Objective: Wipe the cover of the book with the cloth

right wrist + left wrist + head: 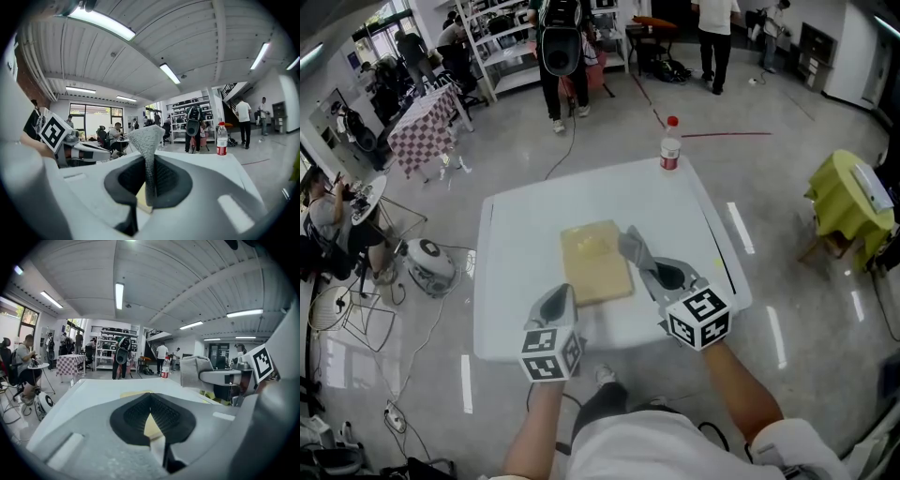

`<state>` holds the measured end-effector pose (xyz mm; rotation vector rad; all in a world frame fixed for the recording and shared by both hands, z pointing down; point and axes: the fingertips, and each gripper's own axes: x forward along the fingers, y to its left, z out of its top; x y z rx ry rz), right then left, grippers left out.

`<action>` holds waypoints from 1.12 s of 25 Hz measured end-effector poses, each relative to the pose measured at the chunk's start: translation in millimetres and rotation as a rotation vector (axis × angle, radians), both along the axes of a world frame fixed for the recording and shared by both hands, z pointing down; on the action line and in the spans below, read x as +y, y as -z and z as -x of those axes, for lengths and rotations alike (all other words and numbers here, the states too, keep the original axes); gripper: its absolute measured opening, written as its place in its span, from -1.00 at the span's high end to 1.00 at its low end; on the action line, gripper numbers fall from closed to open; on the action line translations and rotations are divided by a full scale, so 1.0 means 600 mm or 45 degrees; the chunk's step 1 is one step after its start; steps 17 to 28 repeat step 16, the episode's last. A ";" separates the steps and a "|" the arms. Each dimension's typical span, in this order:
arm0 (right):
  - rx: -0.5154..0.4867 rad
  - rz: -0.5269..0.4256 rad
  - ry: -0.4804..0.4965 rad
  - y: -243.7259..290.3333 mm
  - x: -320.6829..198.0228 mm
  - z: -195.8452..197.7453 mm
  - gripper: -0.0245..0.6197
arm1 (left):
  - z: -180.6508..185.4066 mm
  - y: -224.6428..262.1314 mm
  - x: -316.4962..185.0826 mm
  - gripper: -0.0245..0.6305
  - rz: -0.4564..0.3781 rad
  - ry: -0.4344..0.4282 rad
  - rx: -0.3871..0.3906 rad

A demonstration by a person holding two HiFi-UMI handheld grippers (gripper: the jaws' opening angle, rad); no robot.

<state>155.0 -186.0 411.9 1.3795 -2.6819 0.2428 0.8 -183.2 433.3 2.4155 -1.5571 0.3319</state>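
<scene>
A tan book (595,262) lies flat in the middle of the white table (684,206). My right gripper (647,265) hovers at the book's right edge, shut on a grey cloth (632,246) that sticks up past its tips. In the right gripper view the cloth (147,140) stands pinched between the pads, with a sliver of the book (140,199) below. My left gripper (555,302) sits at the book's near left corner with its jaws together and nothing held. In the left gripper view the book (136,393) lies just ahead, with the cloth (194,369) to the right.
A plastic bottle with a red cap (671,143) stands at the table's far edge. A yellow-draped seat (848,202) is on the floor to the right, and a small round appliance (429,264) to the left. People stand near shelves at the back.
</scene>
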 end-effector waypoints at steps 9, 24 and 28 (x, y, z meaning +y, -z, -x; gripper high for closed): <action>0.002 -0.016 0.001 0.012 0.012 -0.011 0.87 | -0.014 0.001 0.011 0.91 0.000 -0.001 -0.011; -0.005 -0.001 0.005 0.008 0.019 -0.011 0.87 | -0.037 0.004 0.021 0.91 0.003 -0.036 -0.022; -0.005 -0.001 0.005 0.008 0.019 -0.011 0.87 | -0.037 0.004 0.021 0.91 0.003 -0.036 -0.022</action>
